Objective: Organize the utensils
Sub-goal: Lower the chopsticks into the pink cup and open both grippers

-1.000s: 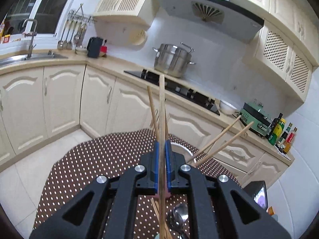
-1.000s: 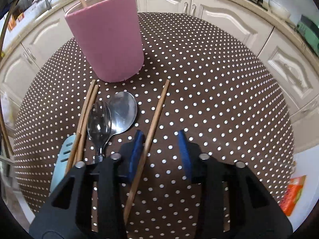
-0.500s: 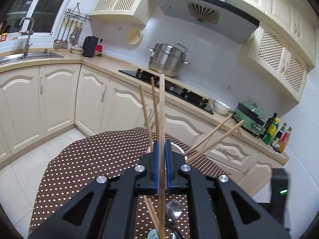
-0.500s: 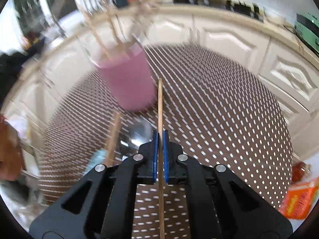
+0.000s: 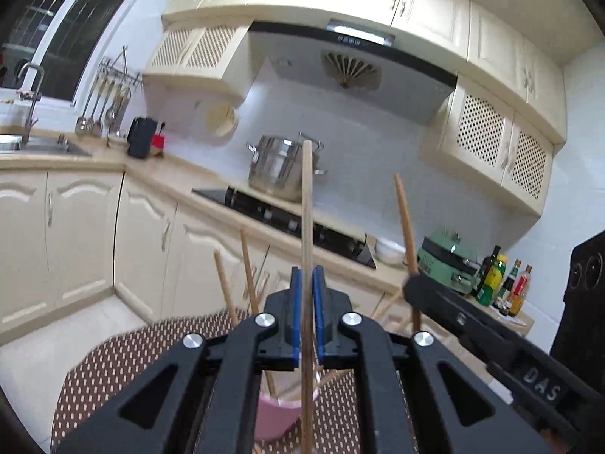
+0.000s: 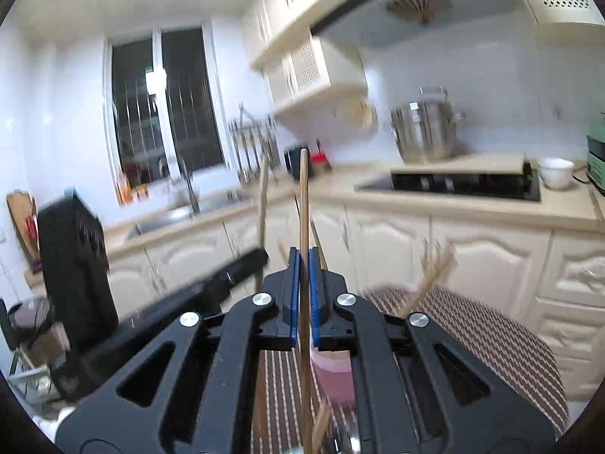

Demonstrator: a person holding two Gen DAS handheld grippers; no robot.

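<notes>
Over on the left, the left gripper (image 5: 307, 310) has its blue fingers (image 5: 295, 314) clamped on a wooden chopstick (image 5: 307, 227) held upright, its long axis running straight up past the fingers toward the range hood and down toward the pink cup (image 5: 274, 418), which stands on the dotted tabletop (image 5: 113, 363) below with several other chopsticks (image 5: 247, 268) fanning out of it. Moving right, the right gripper (image 6: 303, 295) is likewise closed on a second chopstick (image 6: 303, 204), also near vertical, its lower end passing just beside the cup rim (image 6: 332, 363); from the left view this stick leans slightly left at the top. The risk I see is two sticks arriving over one crowded cup together: the lower tips could strike the leaning chopsticks or the rim, tip the light cup, or slip between the fingers and twist. The right view is smeared with motion blur, so a fast, poorly aimed descent looks the likeliest cause
</notes>
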